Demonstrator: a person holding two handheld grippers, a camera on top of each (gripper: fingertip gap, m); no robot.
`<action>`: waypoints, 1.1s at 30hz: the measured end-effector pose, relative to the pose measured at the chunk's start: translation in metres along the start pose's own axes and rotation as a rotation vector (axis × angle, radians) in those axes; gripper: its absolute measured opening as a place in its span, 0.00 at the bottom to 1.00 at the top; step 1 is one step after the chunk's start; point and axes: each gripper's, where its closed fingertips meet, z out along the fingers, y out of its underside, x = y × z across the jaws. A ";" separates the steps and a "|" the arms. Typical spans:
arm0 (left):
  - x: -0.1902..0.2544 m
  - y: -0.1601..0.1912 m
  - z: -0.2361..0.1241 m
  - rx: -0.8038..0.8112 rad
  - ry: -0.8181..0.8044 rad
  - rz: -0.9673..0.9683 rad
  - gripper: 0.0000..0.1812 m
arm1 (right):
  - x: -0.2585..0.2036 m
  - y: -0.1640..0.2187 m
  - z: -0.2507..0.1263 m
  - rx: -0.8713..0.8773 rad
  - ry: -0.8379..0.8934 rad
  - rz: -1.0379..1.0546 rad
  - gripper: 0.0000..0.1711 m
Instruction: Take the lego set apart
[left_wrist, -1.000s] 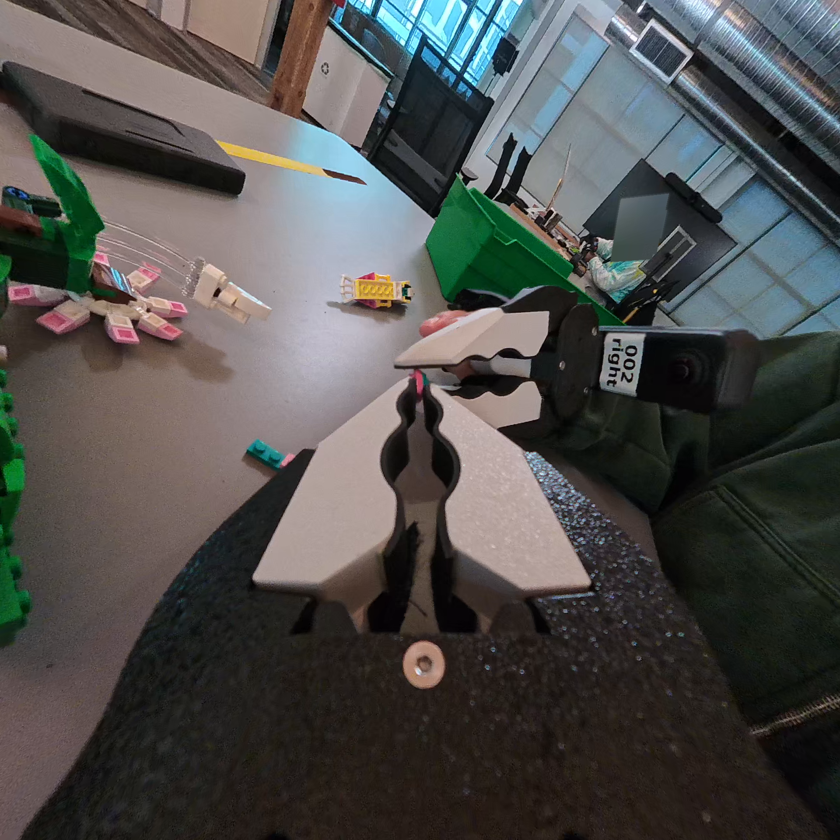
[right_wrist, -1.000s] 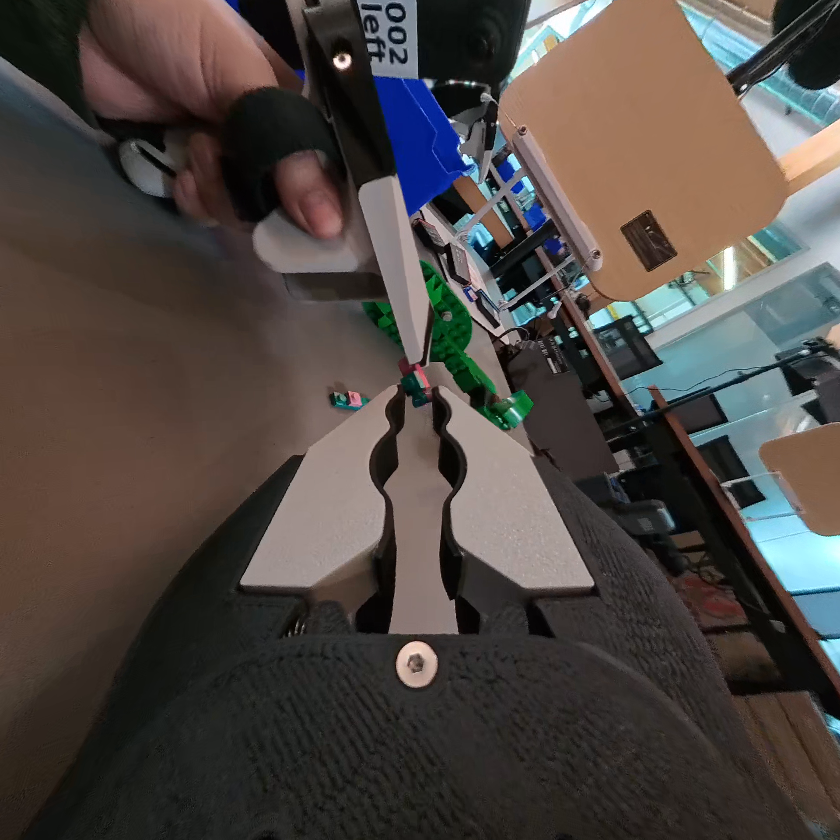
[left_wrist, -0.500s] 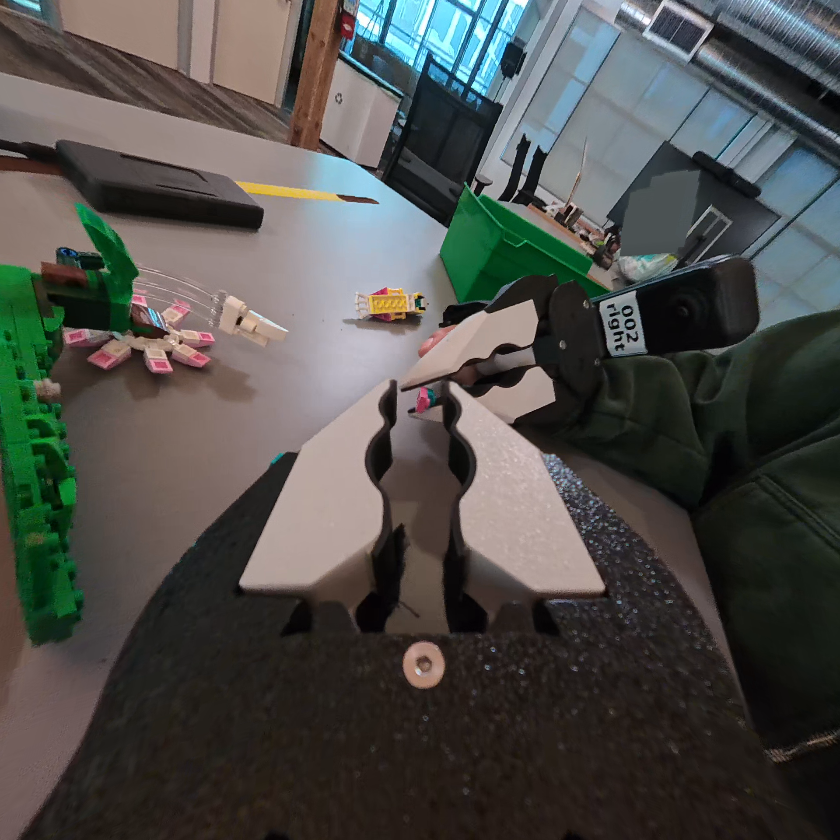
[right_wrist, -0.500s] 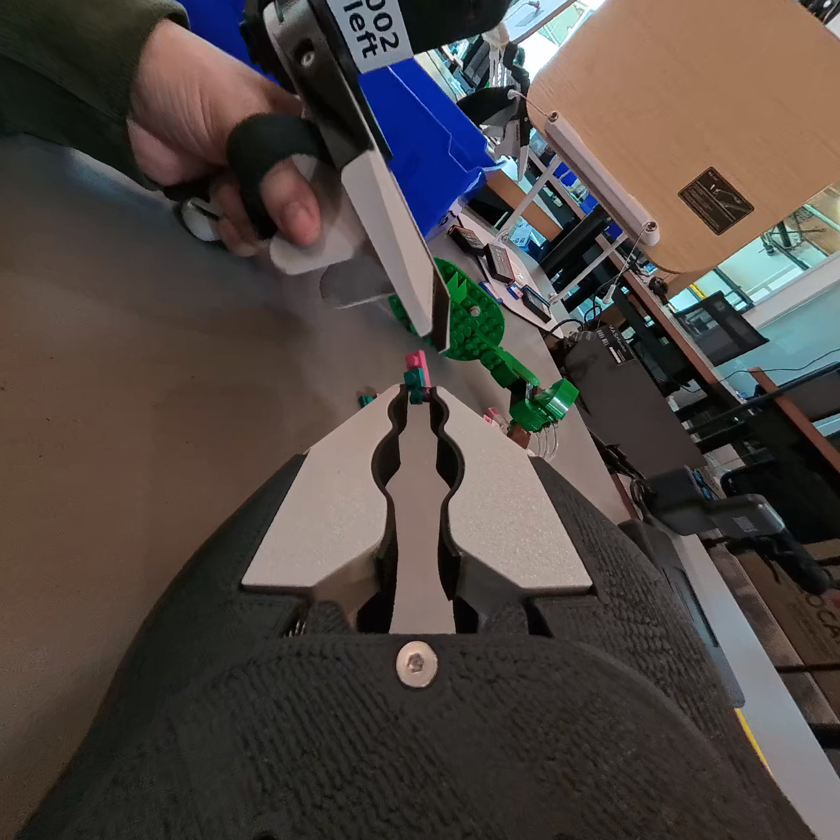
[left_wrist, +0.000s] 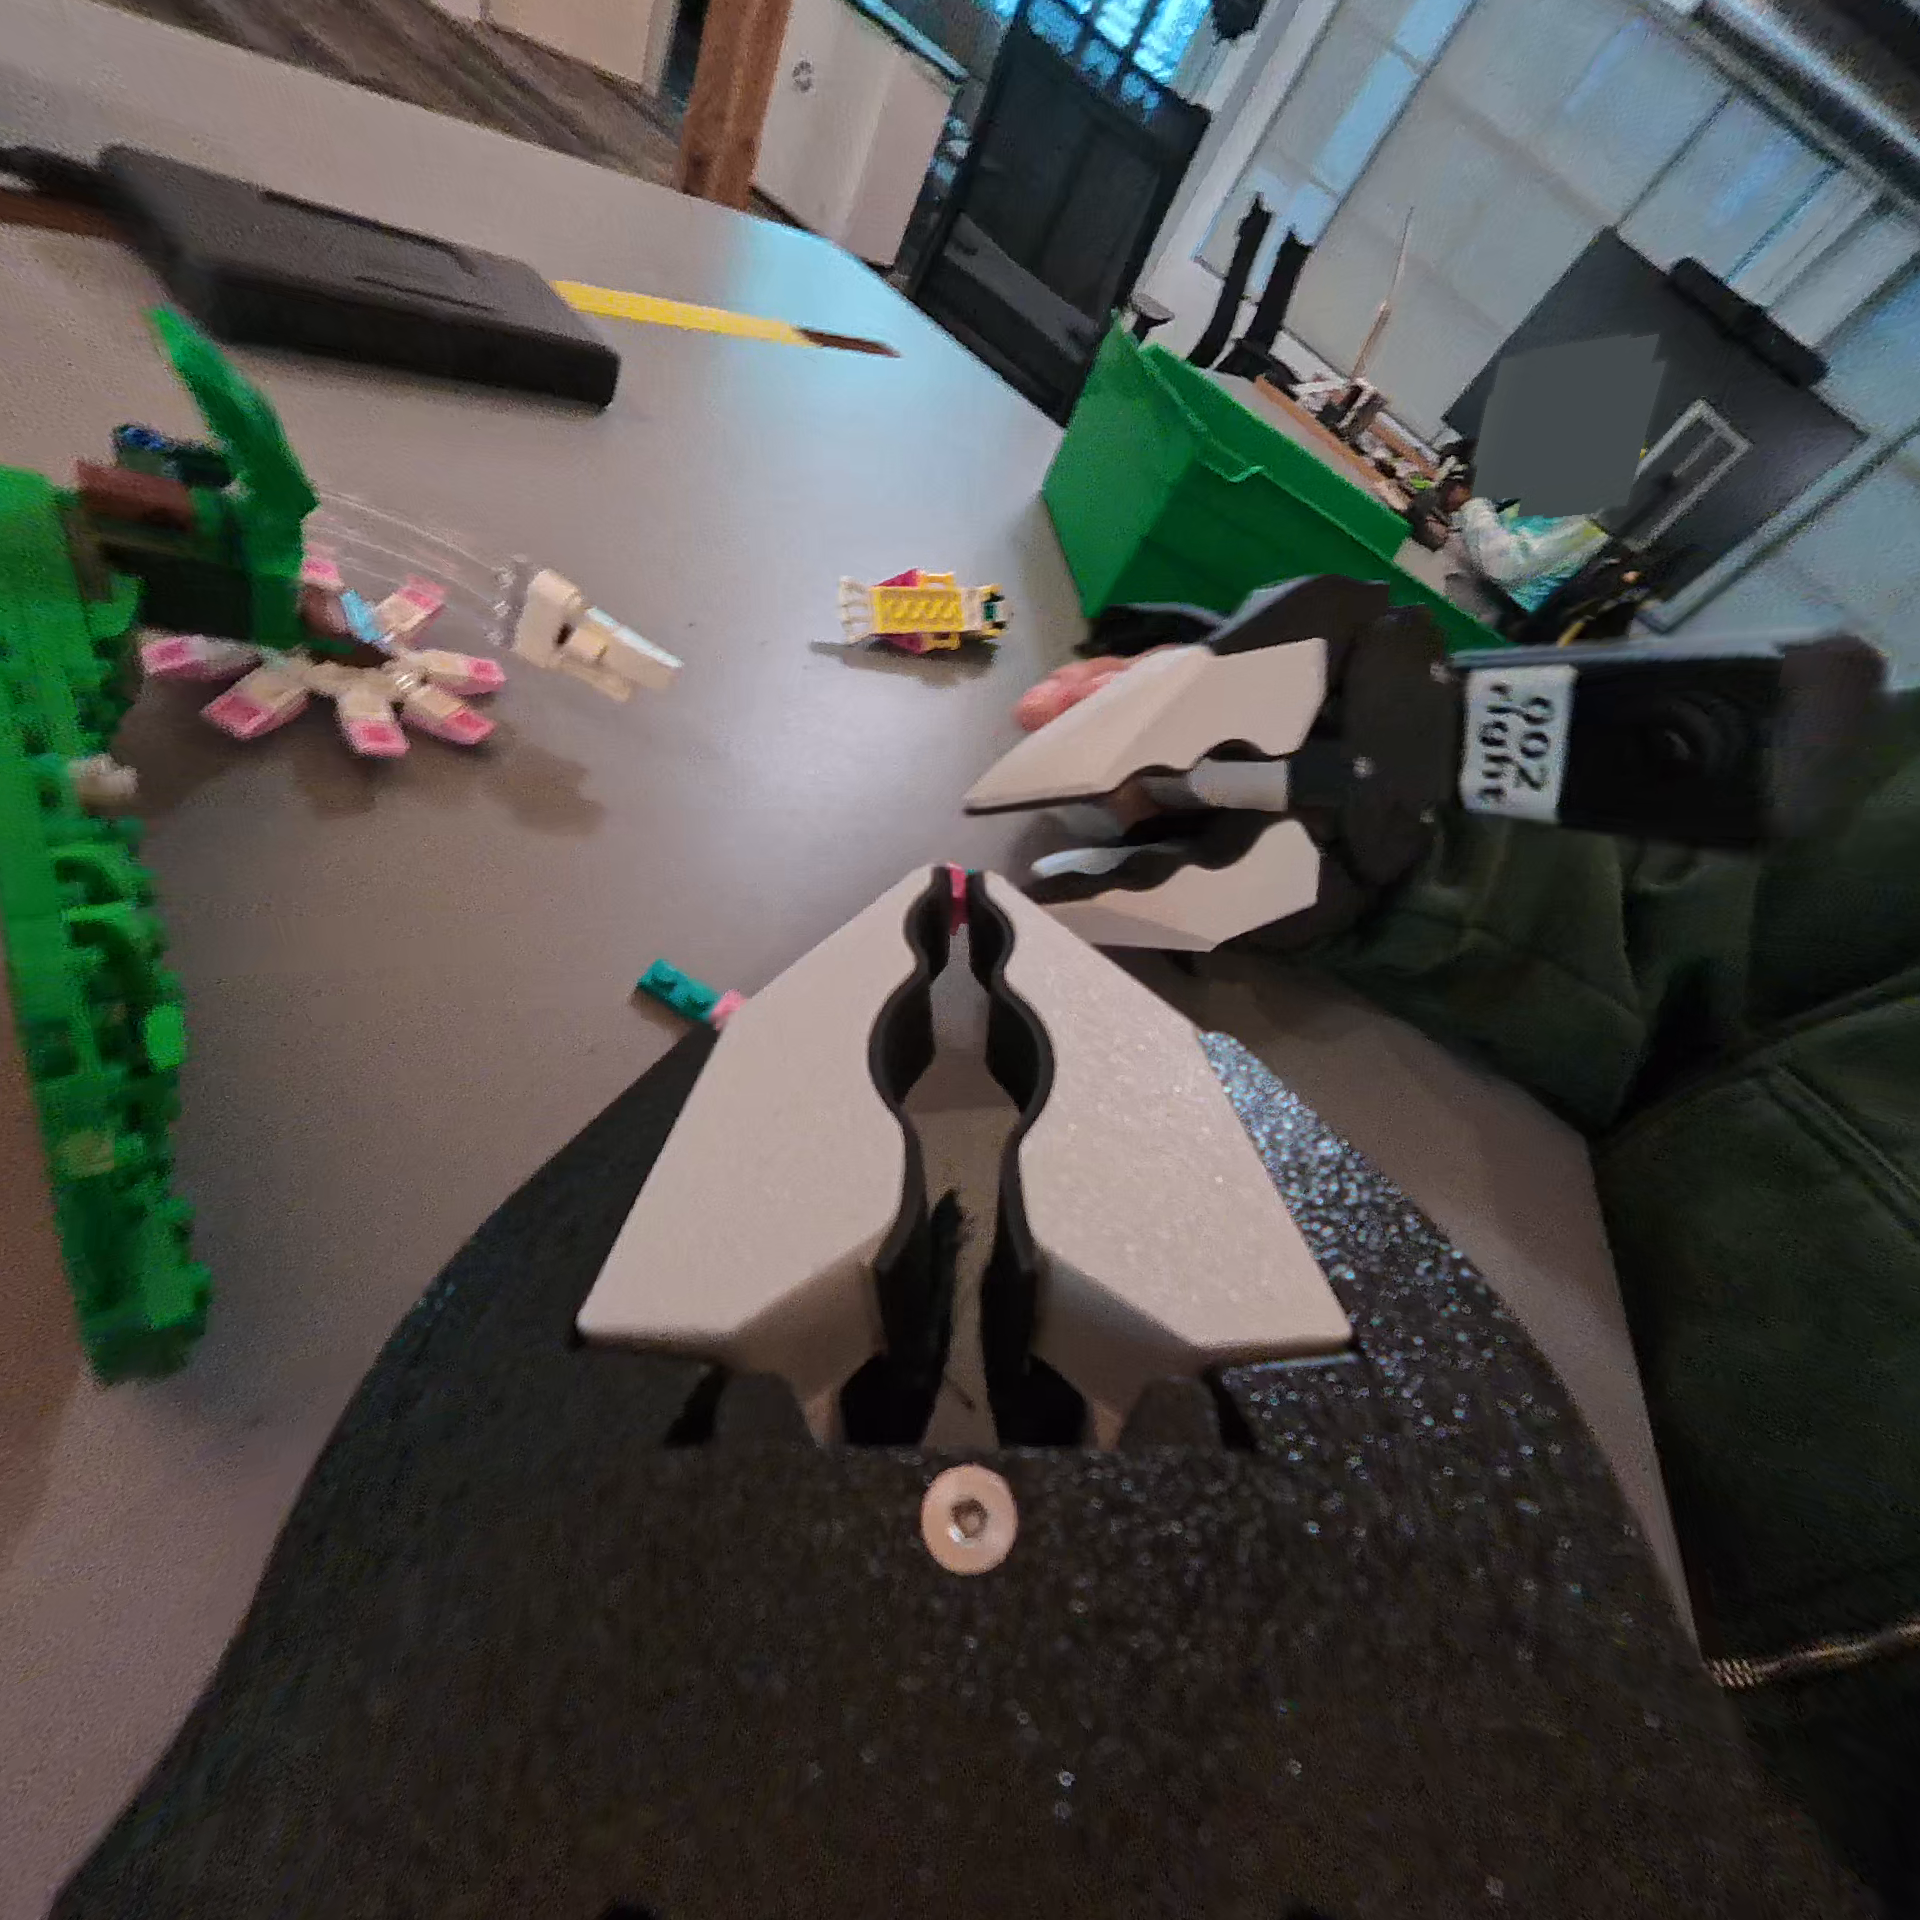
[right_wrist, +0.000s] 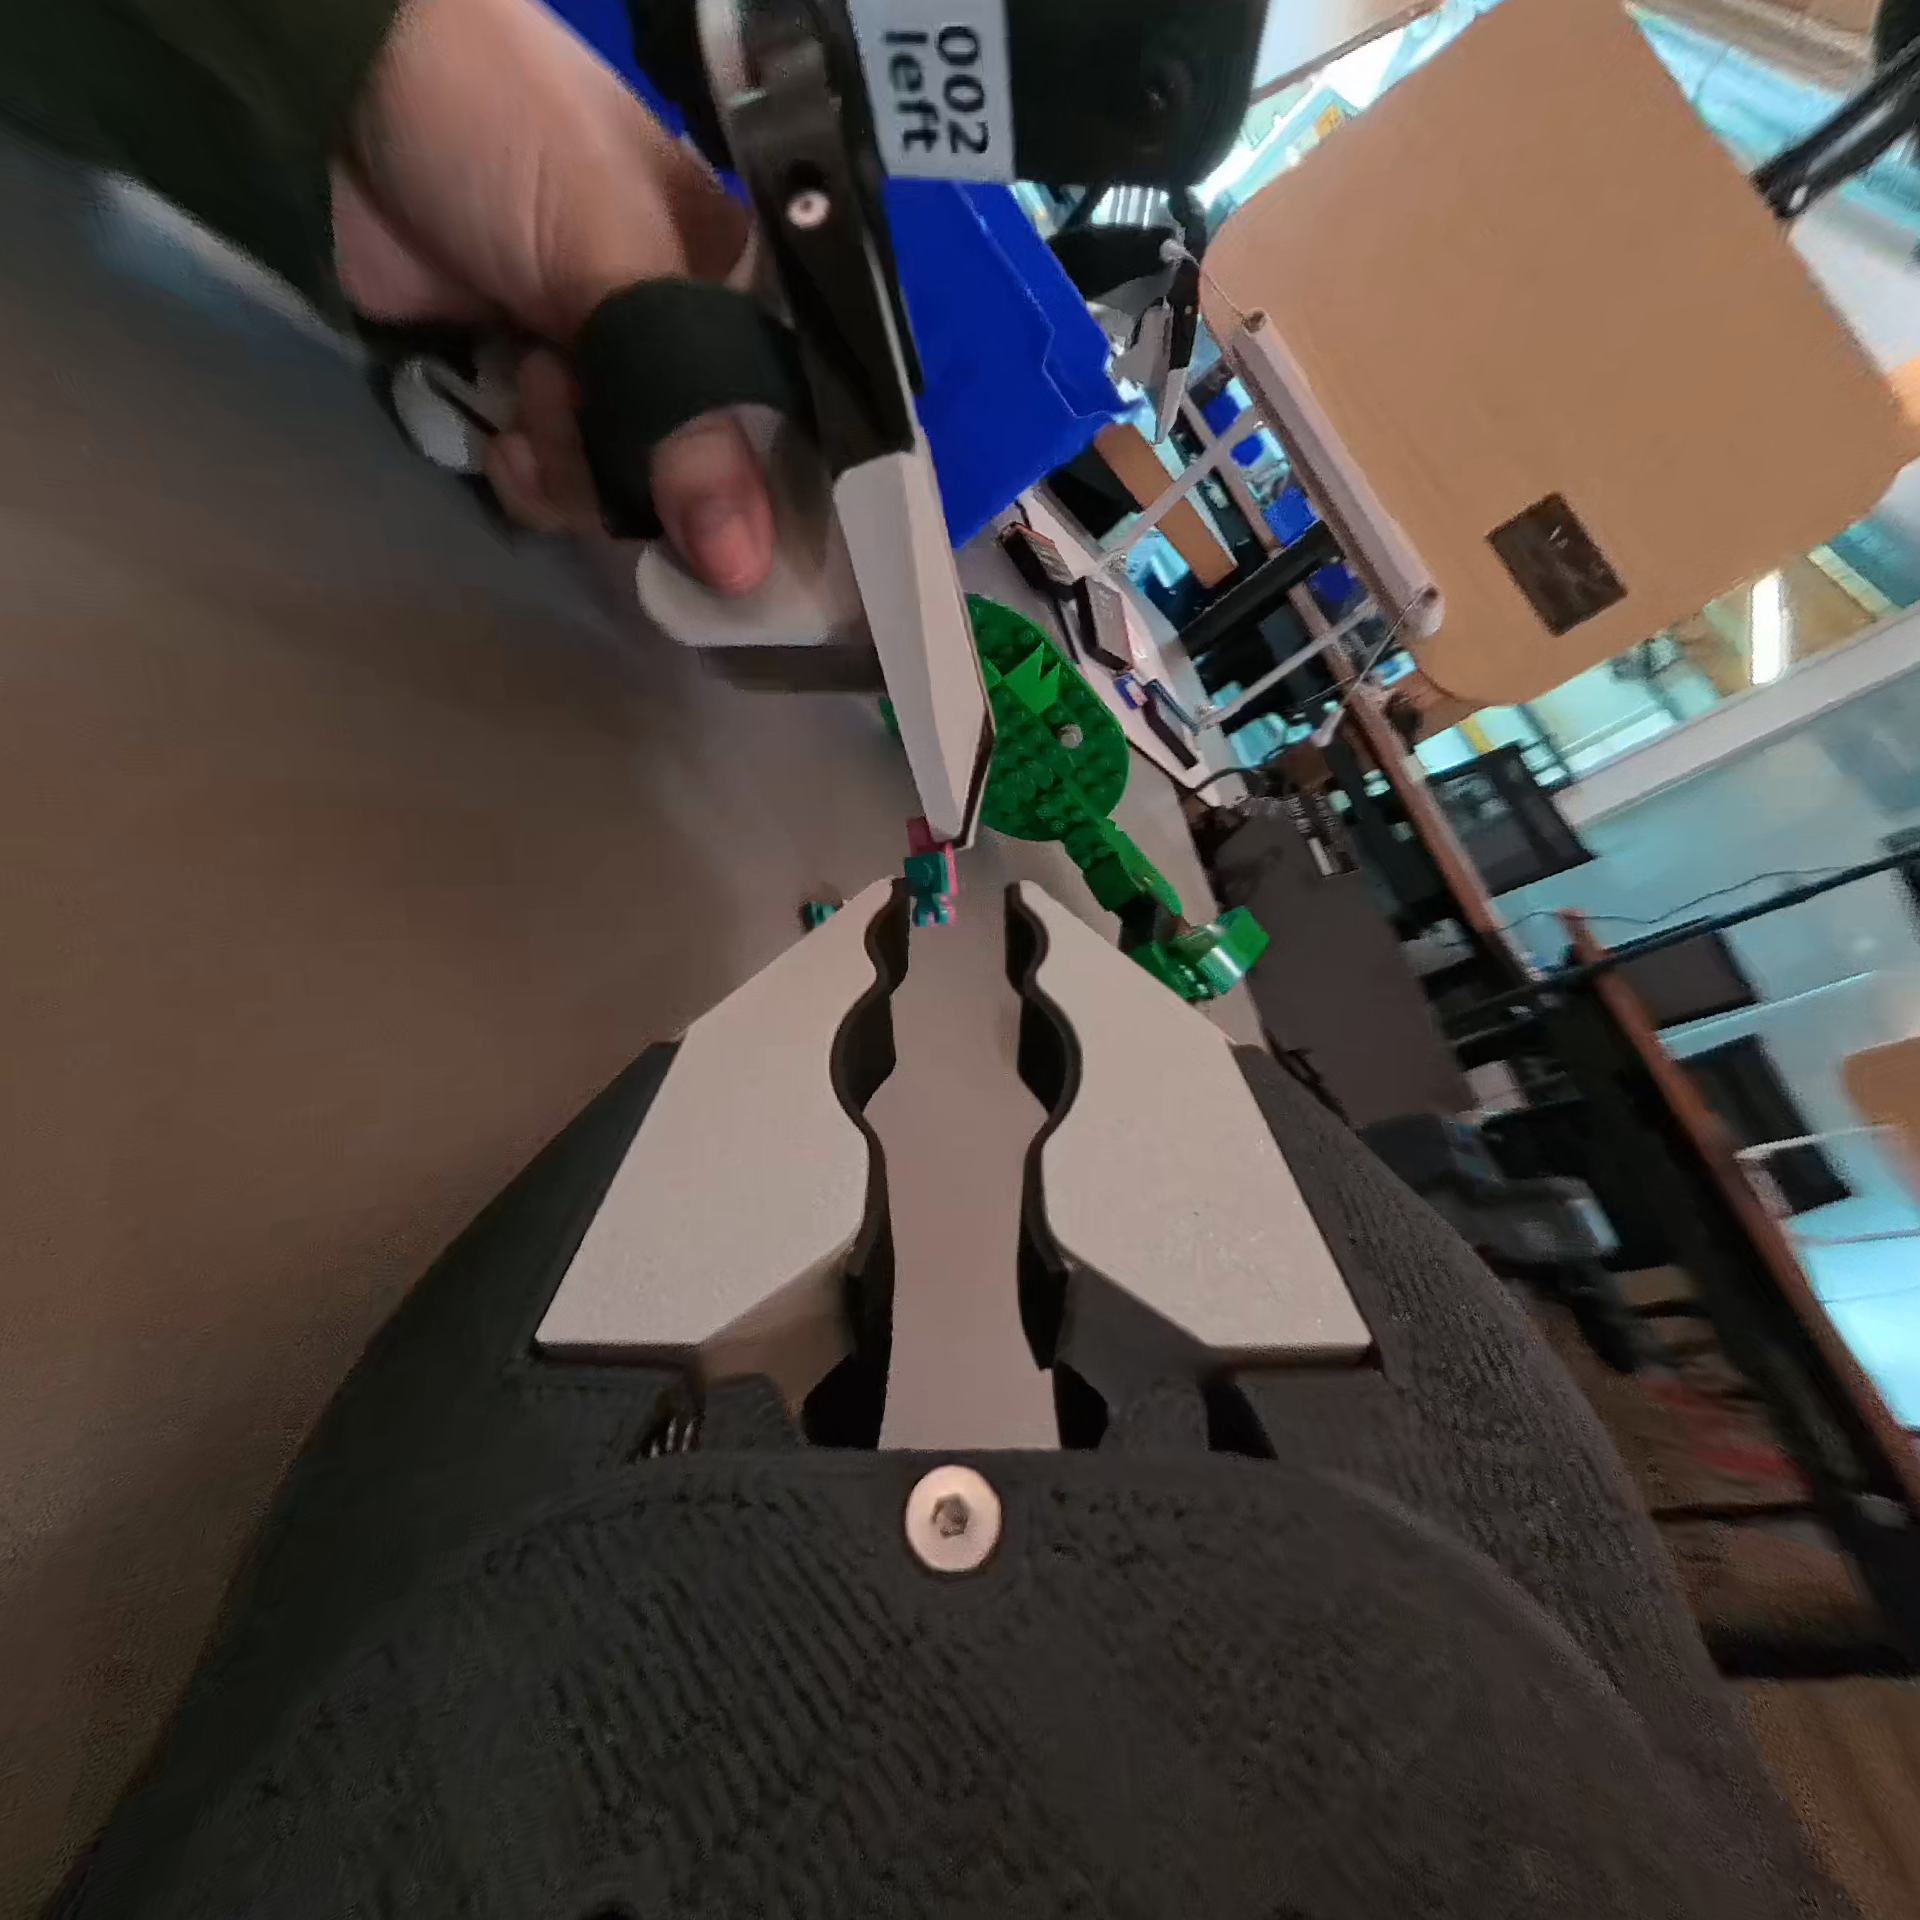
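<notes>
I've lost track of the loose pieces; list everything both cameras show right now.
Table: one, grey, under everything.
Lego build: one, green, left edge.
Flower: one, pink and white, beside the build.
White piece: one, right of the flower.
Yellow piece: one, mid-table.
Teal piece: one, lying near the left gripper.
Case: one, black, far left.
Green bin: one, far side of the table.
Blue bin: one, behind the hand.
Small piece: one, pink and teal, pinched in the left gripper.
Left gripper: shut.
Right gripper: open.
Hand: one, holding the left gripper.
</notes>
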 end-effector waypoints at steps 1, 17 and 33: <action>-0.003 0.001 -0.001 -0.001 -0.009 -0.018 0.01 | -0.001 0.001 0.001 -0.019 0.014 -0.059 0.09; -0.010 0.002 0.001 0.017 -0.016 -0.173 0.01 | -0.009 0.008 0.013 -0.182 0.071 -0.295 0.07; -0.010 0.009 0.004 -0.037 -0.048 -0.136 0.01 | -0.009 0.010 0.016 -0.213 0.057 -0.275 0.03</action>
